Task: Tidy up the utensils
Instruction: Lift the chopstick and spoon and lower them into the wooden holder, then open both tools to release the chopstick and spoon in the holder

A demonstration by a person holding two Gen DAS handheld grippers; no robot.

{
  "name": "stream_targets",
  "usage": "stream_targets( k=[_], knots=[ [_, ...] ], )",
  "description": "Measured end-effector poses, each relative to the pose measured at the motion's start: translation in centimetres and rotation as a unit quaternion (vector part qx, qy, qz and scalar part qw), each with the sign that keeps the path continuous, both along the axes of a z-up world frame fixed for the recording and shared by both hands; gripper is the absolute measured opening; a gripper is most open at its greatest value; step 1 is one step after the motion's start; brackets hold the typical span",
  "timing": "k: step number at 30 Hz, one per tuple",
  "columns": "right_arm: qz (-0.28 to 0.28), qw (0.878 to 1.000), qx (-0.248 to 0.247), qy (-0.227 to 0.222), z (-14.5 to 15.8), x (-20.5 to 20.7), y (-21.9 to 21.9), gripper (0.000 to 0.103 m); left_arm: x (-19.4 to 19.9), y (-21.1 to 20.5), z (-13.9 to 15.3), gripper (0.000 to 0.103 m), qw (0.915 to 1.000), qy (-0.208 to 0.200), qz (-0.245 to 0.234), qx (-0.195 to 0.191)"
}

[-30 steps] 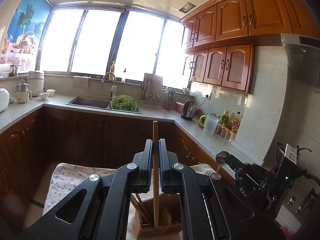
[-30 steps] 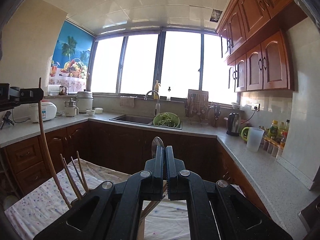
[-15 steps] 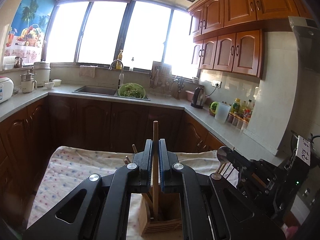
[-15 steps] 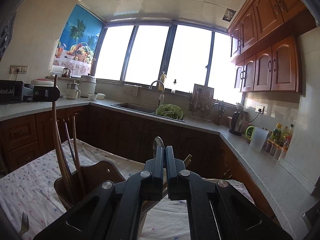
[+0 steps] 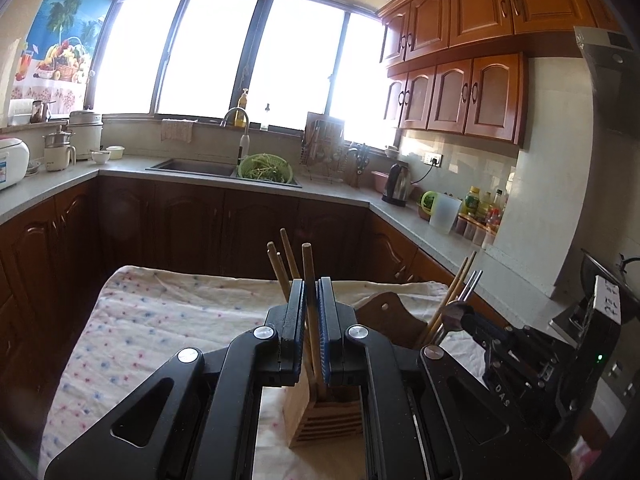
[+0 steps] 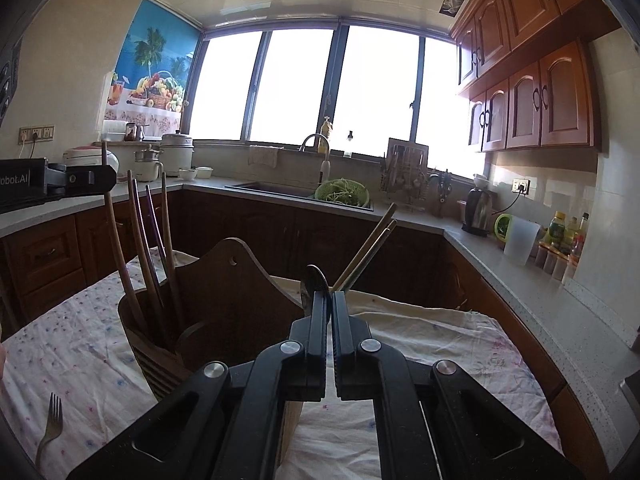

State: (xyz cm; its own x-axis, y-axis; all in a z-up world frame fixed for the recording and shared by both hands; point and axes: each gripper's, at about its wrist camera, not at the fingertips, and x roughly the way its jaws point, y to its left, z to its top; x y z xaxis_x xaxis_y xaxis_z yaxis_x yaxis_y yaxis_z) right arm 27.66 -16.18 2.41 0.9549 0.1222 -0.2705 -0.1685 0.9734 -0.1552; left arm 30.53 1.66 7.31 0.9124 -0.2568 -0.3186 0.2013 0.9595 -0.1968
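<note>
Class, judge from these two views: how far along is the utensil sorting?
Done: several chopsticks stand in the wooden holder. In hand: the left gripper lowers a chopstick in; the right gripper holds a spoon. Left: a fork on the cloth.

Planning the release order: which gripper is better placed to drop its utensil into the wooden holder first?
Left, probably. The left gripper holds its wooden chopstick upright with the tip already inside the wooden holder; the right gripper's metal spoon looks less settled.

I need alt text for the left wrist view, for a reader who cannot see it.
The left gripper holds a wooden chopstick upright between its fingers, its lower end inside a wooden holder on a dotted cloth. At right, the right gripper holds a metal utensil beside the holder; a kitchen lies behind.
</note>
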Motion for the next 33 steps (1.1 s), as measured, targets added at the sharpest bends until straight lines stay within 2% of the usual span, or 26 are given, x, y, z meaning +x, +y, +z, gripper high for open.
stream_targets(
  k=[14,16,17,18,19,21,24,26,30,32,33],
  knots=[
    [-0.005,0.999,0.023,0.036,0.0,0.9,-0.8,0.004,0.7,-0.5,-0.3,0.006,0.9997,0.024,-0.004,-0.006],
    [-0.003,0.999,0.030,0.039,0.0,0.9,-0.9,0.004,0.8,-0.5,-0.4,0.009,0.9995,0.030,-0.004,-0.005],
    [-0.002,0.999,0.032,0.041,0.1,1.0,-1.0,0.005,0.8,-0.6,-0.5,0.016,0.9994,0.034,-0.004,-0.005],
    [-0.001,0.999,0.033,0.042,0.1,1.0,-1.0,0.010,0.7,-0.6,-0.4,0.022,0.9994,0.035,-0.003,-0.006],
    [-0.001,0.998,0.036,0.043,0.1,0.9,-1.2,0.023,0.6,-0.5,-0.4,0.033,0.9994,0.034,-0.002,-0.008],
    [0.006,0.998,0.043,0.041,0.3,0.5,-1.2,0.040,0.1,-0.5,-0.2,0.043,0.9995,0.029,0.004,-0.008],
    [0.004,0.998,0.045,0.032,0.7,-0.2,-1.4,0.042,-0.6,-0.5,0.0,0.044,0.9996,0.026,0.010,-0.007],
    [0.001,0.998,0.050,0.036,0.9,-0.4,-1.6,0.043,-1.1,-0.4,0.0,0.049,0.9995,0.026,0.014,-0.010],
    [-0.004,0.997,0.071,0.043,1.1,-0.7,-2.5,0.047,-2.0,0.1,-0.4,0.064,0.9992,0.030,0.023,-0.015],
    [-0.006,0.996,0.078,0.047,1.1,-1.0,-2.8,0.054,-2.2,0.3,-0.6,0.076,0.9988,0.037,0.029,-0.014],
    [-0.005,0.995,0.081,0.048,1.1,-1.1,-2.9,0.059,-2.3,0.4,-0.7,0.078,0.9986,0.040,0.032,-0.016]
  ],
)
